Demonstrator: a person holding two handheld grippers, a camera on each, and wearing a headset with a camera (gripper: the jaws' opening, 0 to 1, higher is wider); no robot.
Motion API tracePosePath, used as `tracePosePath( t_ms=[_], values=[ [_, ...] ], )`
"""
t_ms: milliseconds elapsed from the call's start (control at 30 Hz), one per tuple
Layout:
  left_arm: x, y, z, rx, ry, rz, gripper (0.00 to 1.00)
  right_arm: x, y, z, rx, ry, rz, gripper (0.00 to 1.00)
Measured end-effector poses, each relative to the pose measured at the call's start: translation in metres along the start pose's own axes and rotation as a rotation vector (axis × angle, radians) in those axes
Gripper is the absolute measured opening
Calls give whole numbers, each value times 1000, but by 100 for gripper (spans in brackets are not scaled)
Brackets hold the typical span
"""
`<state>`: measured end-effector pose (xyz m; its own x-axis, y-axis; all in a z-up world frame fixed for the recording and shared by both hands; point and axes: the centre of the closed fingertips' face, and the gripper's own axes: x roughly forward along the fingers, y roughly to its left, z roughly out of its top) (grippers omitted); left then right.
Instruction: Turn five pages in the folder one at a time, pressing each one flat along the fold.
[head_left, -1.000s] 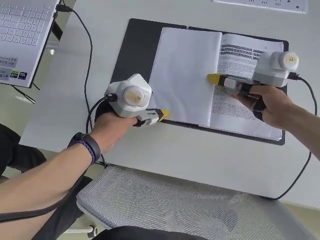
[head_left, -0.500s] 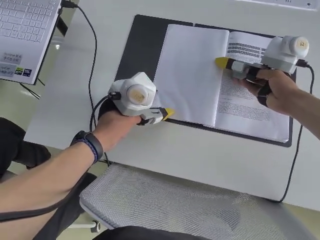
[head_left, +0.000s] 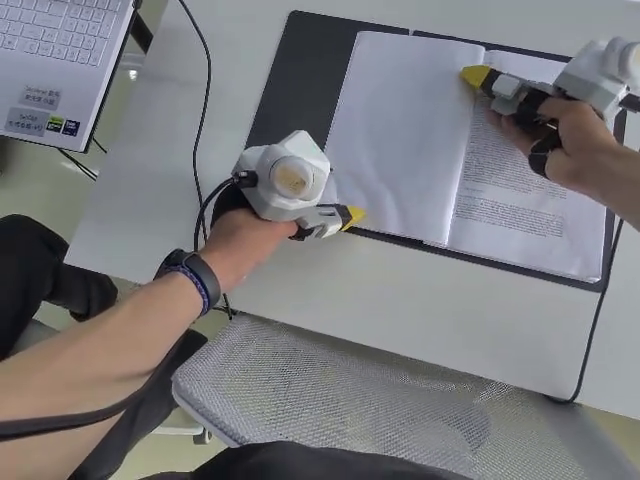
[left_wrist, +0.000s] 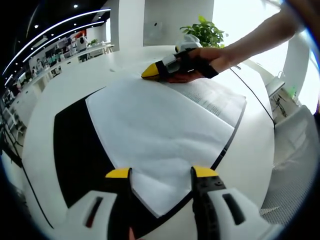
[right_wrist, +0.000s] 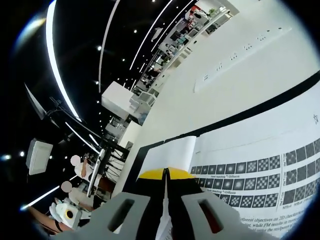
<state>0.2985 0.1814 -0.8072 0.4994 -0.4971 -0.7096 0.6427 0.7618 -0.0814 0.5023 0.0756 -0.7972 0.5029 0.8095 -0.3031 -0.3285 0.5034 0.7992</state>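
Black folder (head_left: 290, 90) cover, opened flat on white tabletop (head_left: 400, 310). Left-hand page (head_left: 400, 130) blank white. Right-hand page (head_left: 520, 190) printed: dense paragraphs of text, plus rows of small checkered squares near the top. Print too small to read with confidence.

Left gripper (left_wrist: 162, 172) at near corner of blank page, yellow-tipped fingers (left_wrist: 118, 173) spread apart astride that corner, gripping nothing. Right gripper (right_wrist: 165, 172) at top of fold, fingers closed together, tips over the paper just beside the checkered rows.

Laptop (head_left: 60, 50) at far left of tabletop, well apart from folder. Stickers on palm rest illegible.
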Motion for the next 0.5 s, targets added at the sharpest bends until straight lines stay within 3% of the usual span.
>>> tracePosePath(
  t_ms=[233, 500],
  values=[
    [1, 0, -1, -1, -2, 1, 46, 15, -15, 27, 50, -47, -42, 0],
    [1, 1, -1, -6, -4, 3, 45, 21, -21, 38, 66, -56, -61, 0]
  ],
)
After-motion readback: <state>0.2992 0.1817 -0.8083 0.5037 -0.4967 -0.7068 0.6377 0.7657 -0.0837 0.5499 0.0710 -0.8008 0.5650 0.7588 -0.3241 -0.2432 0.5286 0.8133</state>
